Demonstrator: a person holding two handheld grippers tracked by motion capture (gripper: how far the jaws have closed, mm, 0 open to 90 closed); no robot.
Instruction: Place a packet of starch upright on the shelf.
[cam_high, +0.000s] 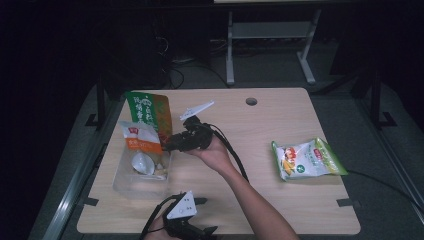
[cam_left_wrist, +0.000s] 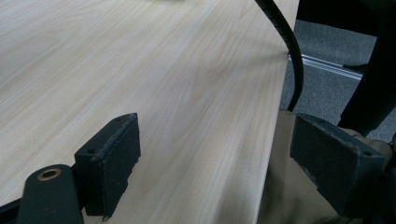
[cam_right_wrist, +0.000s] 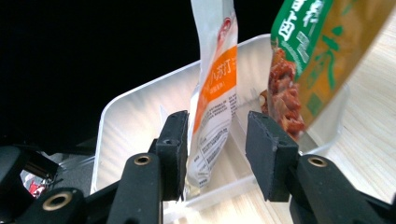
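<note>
A clear plastic bin (cam_high: 131, 186) stands at the table's left. Leaning in it are a white-and-orange packet (cam_high: 140, 137) and, behind that, a green-and-orange packet (cam_high: 148, 112). My right gripper (cam_high: 169, 146) reaches across from the right to the bin's right side. In the right gripper view its jaws (cam_right_wrist: 215, 122) stand open on either side of the white-and-orange packet (cam_right_wrist: 217, 88), with a gap at the right pad. The green-and-orange packet (cam_right_wrist: 313, 51) hangs to the right over the bin (cam_right_wrist: 126, 116). My left gripper (cam_high: 206, 216) rests open at the near table edge, nothing between its jaws (cam_left_wrist: 215, 126).
A white-and-green snack bag (cam_high: 307, 160) lies flat at the table's right. A white rounded item (cam_high: 142, 162) sits low in the bin. A cable hole (cam_high: 251, 101) is at the back. A black cable (cam_left_wrist: 289, 42) crosses the near table edge by the left gripper.
</note>
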